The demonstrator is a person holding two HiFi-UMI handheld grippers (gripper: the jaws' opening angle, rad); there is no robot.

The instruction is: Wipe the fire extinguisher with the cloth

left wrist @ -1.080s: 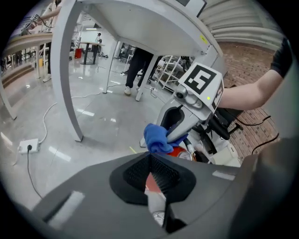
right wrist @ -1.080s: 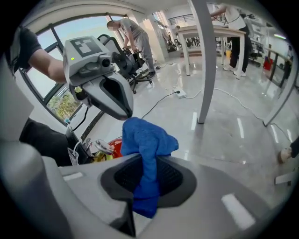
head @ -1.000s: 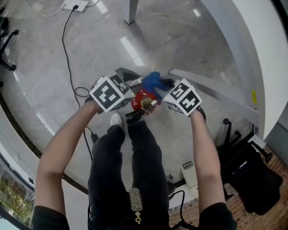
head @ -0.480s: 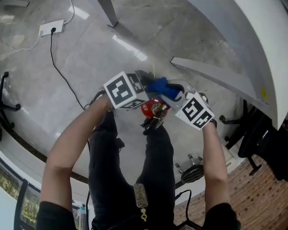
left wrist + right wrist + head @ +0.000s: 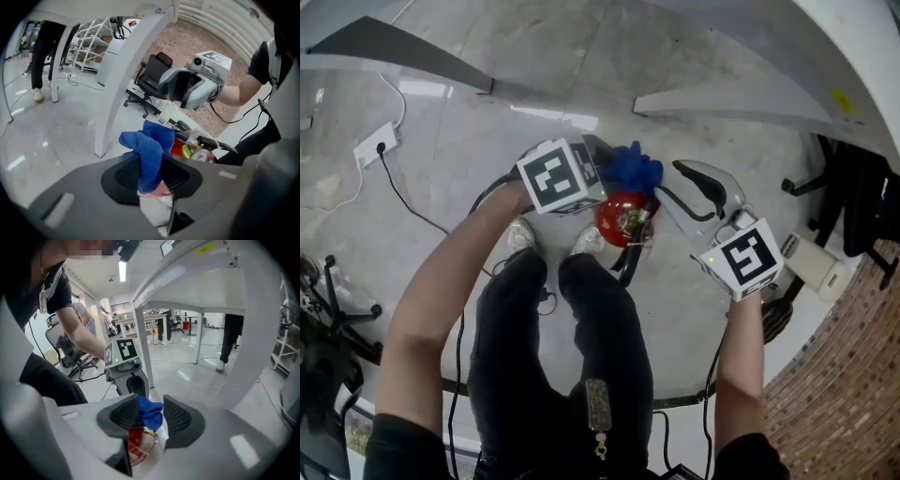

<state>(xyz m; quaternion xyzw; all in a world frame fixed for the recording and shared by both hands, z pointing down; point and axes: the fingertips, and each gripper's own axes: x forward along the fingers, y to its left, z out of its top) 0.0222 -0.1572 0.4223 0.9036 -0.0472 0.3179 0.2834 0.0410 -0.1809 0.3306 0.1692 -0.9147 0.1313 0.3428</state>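
The extinguisher (image 5: 609,217) stands on the floor (image 5: 487,122) just ahead of the person's shoes. From above it shows as a red dome with a brass valve (image 5: 202,154) on top. A black hose (image 5: 628,267) runs down beside the right shoe (image 5: 586,242).

The cloth (image 5: 149,150) is blue and bunched. It sits at the top of the extinguisher, on the side away from the person.

The left claw (image 5: 151,174) reaches in from the left and holds the cloth. In the left gripper view the lower fold of the cloth is squeezed between the two ribbed pads (image 5: 124,173), and the rest bulges above them. This claw's jaws have just been closing a little, with the cloth between them.

The right claw (image 5: 152,417) is off to the right of the extinguisher, apart from it. Its jaws are wide and have just been opening. In the right gripper view the cloth and the red body show through the gap, but they lie beyond the pads, which touch neither.

A white power strip (image 5: 373,145) with its cable lies on the floor well to the left. In the left gripper view a black chair (image 5: 154,70) stands near a brick wall (image 5: 206,42).
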